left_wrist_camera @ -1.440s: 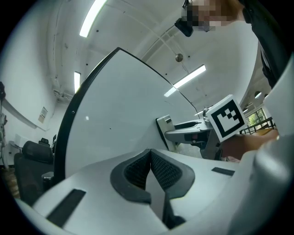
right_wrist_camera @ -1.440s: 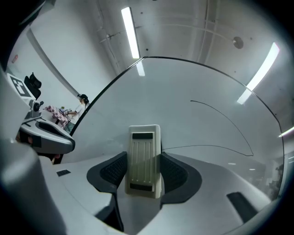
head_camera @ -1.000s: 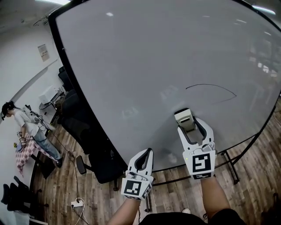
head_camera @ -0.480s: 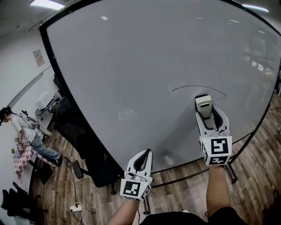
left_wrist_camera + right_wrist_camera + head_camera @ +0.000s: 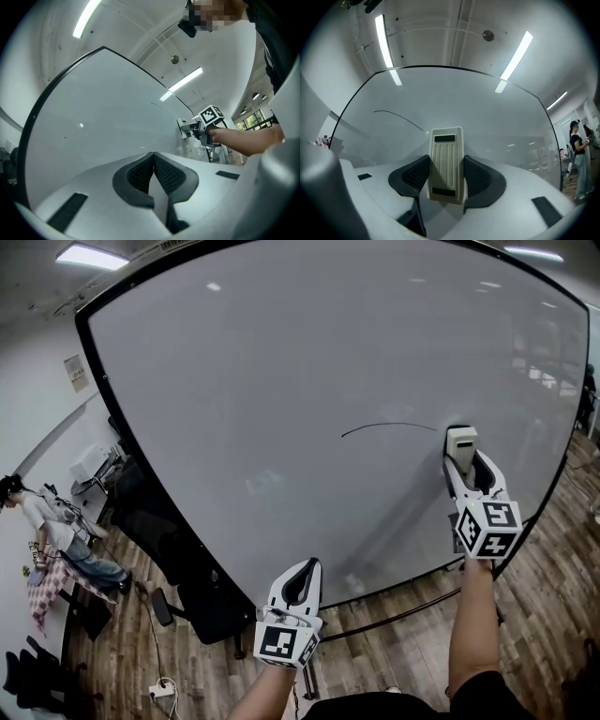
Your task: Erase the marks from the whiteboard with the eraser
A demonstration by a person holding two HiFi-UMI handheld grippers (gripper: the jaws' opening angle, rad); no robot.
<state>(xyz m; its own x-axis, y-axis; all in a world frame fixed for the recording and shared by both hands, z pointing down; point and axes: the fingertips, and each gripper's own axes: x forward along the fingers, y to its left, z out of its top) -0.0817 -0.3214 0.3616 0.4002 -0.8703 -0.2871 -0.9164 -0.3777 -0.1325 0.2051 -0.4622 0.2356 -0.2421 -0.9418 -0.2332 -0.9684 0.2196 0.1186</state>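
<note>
The left hand-held gripper (image 5: 307, 570) was held low, before the board's lower edge. Its dark ribbed pads (image 5: 138, 176) were closed together with nothing between them. Higher and to the right, the right hand-held gripper (image 5: 465, 463) was clamped on the eraser (image 5: 460, 440), a cream plastic block with a ridged back and rounded corners, gripped at its sides by the textured pads. The eraser was set against the whiteboard (image 5: 281, 381), a large glossy pale-grey panel edged by a thin black frame. It was placed just beside the right end of a thin, curved black line (image 5: 389, 426). Wood-plank flooring (image 5: 394, 652) was seen beneath the board, and a person (image 5: 52, 521) far off at the left.
</note>
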